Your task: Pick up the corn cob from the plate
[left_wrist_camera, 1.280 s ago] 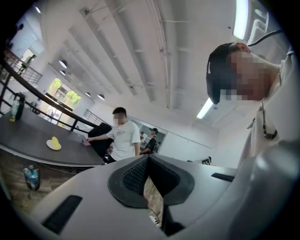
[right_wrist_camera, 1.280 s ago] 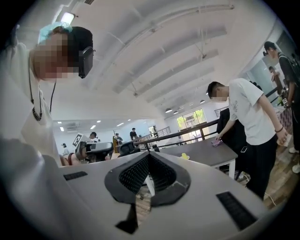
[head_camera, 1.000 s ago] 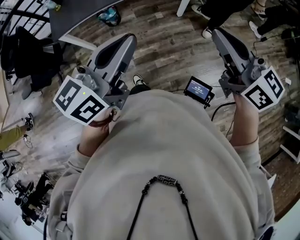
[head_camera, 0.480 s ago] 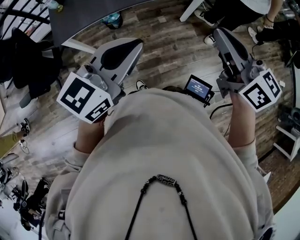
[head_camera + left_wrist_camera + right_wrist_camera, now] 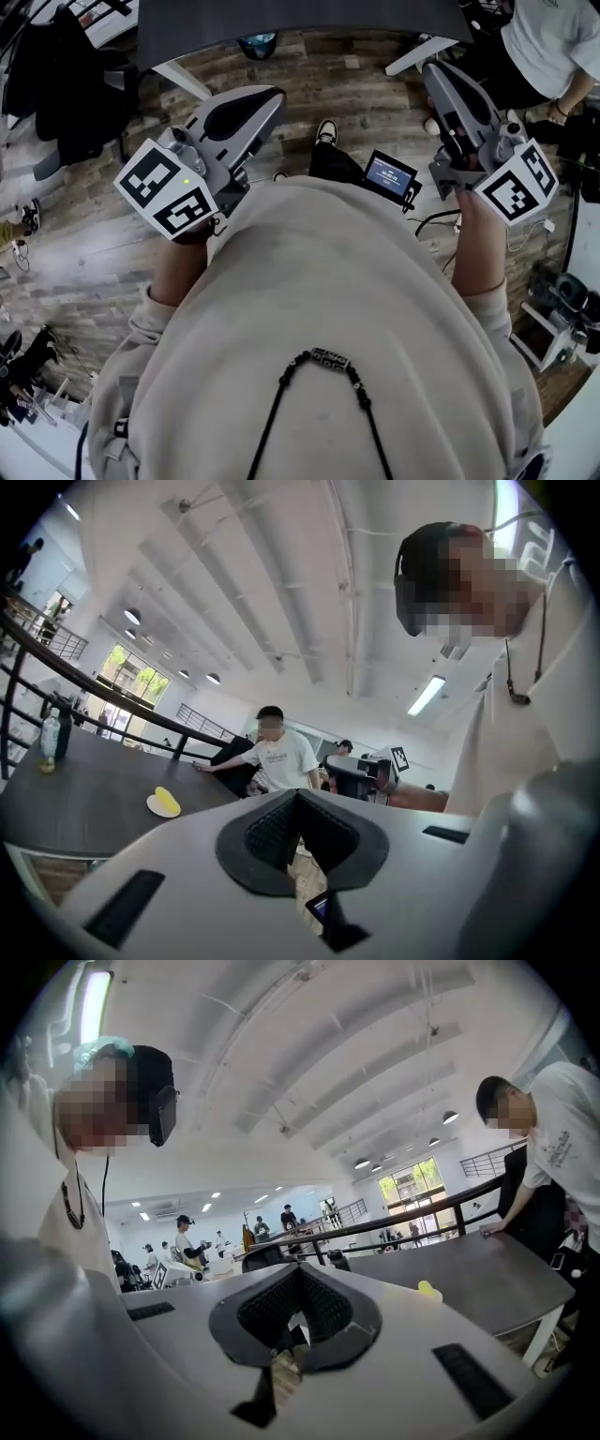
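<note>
Left gripper [image 5: 298,797] sticking out ahead of beige sweater [image 5: 328,309], jaws pressing together, gripping nothing. Right gripper [image 5: 298,1275] likewise clenching tight, empty. Past both tips, dark table [image 5: 84,799] stretching ahead. Corn cob [image 5: 168,800] lying on white plate [image 5: 154,808] out on tabletop, well apart from both grippers. Farther back, onlooker [image 5: 277,757] in white shirt leaning on table's far edge.
</note>
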Available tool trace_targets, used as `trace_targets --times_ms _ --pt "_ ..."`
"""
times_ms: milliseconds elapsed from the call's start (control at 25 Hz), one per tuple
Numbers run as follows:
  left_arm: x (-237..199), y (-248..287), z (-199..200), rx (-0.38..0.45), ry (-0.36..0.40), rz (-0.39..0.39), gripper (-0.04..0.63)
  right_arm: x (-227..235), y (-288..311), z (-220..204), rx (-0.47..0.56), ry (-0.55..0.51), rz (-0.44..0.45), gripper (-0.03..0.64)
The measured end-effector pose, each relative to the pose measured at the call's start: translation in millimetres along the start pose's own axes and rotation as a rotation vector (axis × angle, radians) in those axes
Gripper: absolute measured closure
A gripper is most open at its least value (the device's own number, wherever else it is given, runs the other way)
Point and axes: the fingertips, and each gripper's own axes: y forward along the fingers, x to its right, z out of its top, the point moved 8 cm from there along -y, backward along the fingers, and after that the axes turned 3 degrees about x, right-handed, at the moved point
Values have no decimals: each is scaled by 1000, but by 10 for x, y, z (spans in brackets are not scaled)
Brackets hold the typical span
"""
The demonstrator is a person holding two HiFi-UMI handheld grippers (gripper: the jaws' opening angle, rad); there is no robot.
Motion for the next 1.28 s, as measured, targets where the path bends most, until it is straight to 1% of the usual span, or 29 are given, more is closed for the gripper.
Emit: trace_targets --times_ms 40,80,120,240,280,320,360,480,560,600,720,840,960,1040,1120,1200,1280 --pt "254 59 -116 -29 -19 -40 589 -78 -379 -106 17 22 -40 604" --pt "485 117 -227 -41 -25 -57 589 -116 -677 -168 33 32 -55 604" --pt "684 157 -325 -46 -10 -50 589 -127 -885 -199 43 31 -49 604" --pt "1098 108 -479 -69 115 28 589 -185 -1099 -224 41 6 8 604" --pt "1186 40 -451 -55 122 35 589 -249 -1086 -187 37 -4 24 604" --pt "1252 -42 -389 -29 107 31 589 -335 -1052 -125 33 -16 37 604" --pt "1303 -125 -316 -6 93 30 589 -429 -1005 -55 30 -29 50 604" --pt "1393 -296 -169 11 104 57 589 -644 -868 65 2 -60 85 604" --pt "1424 -344 -88 60 71 65 589 -700 -824 99 -18 -69 108 604" --pt "1452 -359 -51 80 67 74 589 -721 -815 123 -25 -72 122 604" --pt "1577 -400 32 77 132 106 589 -814 -765 211 -35 -89 179 604" --pt "1664 -425 25 94 107 113 589 -833 -746 183 -54 -99 213 604" --pt "1674 -218 -134 53 98 136 589 -568 -811 -9 -48 -43 236 604" --pt "1688 -75 -194 39 76 127 589 -362 -850 -144 -43 -1 245 604" --pt "1671 -1 -156 25 36 113 589 -242 -842 -170 -29 41 241 604" --pt "1650 22 -49 5 -4 111 589 -230 -859 -136 3 82 226 604" --pt "1695 72 10 -23 -11 138 589 -241 -981 -127 28 121 203 604"
